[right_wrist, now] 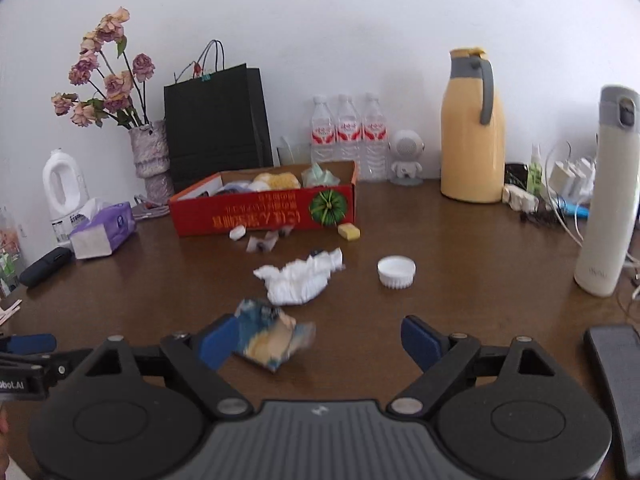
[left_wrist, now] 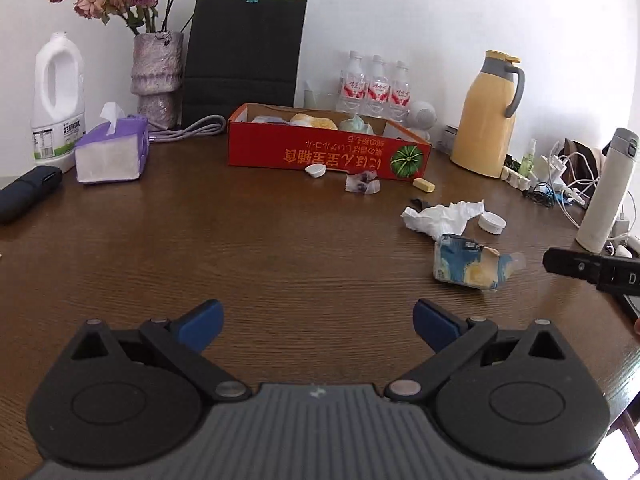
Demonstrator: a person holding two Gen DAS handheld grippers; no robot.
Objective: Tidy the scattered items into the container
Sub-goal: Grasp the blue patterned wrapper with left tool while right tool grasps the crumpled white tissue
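A home: wooden table [right_wrist: 460, 248] with dried roses [right_wrist: 108, 80], thermos jug [right_wrist: 472, 140], tissue pack [right_wrist: 106, 230]

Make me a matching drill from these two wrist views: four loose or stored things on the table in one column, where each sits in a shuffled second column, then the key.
Things
1. white cap
2. yellow block
3. blue and yellow wrapper
4. green packet

Places
A. inside the red box
B. on the table against the box's front corner, by the pumpkin print
C. nearest the open right tool, beside its left finger
D. alone on bare wood, right of the crumpled tissue

Pairs: 1-D, 2-B, 3-C, 4-A
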